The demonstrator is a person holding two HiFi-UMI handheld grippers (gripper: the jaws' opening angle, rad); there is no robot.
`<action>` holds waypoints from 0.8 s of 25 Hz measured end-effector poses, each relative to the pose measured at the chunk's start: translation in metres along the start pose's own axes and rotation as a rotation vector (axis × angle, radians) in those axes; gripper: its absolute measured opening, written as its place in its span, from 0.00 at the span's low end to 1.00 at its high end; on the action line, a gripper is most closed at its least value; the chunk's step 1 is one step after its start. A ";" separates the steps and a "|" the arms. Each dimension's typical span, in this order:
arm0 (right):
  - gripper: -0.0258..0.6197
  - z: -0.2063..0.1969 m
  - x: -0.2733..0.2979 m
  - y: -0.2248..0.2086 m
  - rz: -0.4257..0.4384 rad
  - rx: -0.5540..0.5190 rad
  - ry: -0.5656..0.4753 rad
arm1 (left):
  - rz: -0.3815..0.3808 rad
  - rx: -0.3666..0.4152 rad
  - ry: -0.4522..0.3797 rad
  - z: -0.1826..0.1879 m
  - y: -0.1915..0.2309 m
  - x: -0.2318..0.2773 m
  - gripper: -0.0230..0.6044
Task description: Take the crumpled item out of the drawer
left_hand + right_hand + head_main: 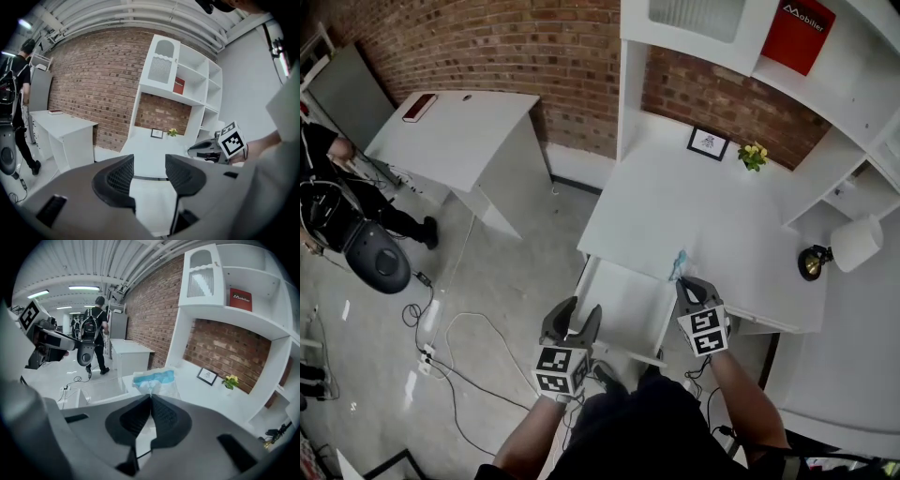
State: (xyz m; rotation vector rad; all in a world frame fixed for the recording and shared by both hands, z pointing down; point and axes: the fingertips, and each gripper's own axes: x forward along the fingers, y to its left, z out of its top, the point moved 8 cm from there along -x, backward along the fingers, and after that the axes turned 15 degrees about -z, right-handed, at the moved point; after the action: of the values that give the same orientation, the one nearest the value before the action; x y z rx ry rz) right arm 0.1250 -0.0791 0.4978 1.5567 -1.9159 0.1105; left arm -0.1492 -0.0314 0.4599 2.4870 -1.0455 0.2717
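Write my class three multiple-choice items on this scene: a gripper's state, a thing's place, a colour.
1. The left gripper is: A open, empty; B shut, empty; C out of sight.
2. The crumpled item is: A on the floor; B in the right gripper; C in the left gripper.
3. The flowers are: A red; B yellow; C blue.
Answers: A, jaws apart, nothing between; B, shut jaws pinch it; B, yellow blooms.

The drawer [623,305] juts before the desk [675,216]; frame [709,142] and flowers [753,155] sit at its back.
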 end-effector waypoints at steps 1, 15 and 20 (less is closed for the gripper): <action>0.05 -0.004 0.001 -0.007 -0.015 0.007 0.006 | -0.010 0.003 0.007 0.000 -0.002 0.004 0.36; 0.05 -0.065 0.020 -0.106 -0.050 0.081 0.052 | -0.004 0.039 0.076 0.006 -0.055 0.081 0.36; 0.05 -0.082 0.034 -0.140 -0.037 0.075 0.057 | 0.014 0.037 0.092 0.007 -0.077 0.111 0.36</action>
State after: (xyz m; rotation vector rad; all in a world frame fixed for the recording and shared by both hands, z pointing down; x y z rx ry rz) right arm 0.2838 -0.1111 0.5336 1.6199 -1.8569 0.2109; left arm -0.0165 -0.0570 0.4678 2.4754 -1.0294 0.4097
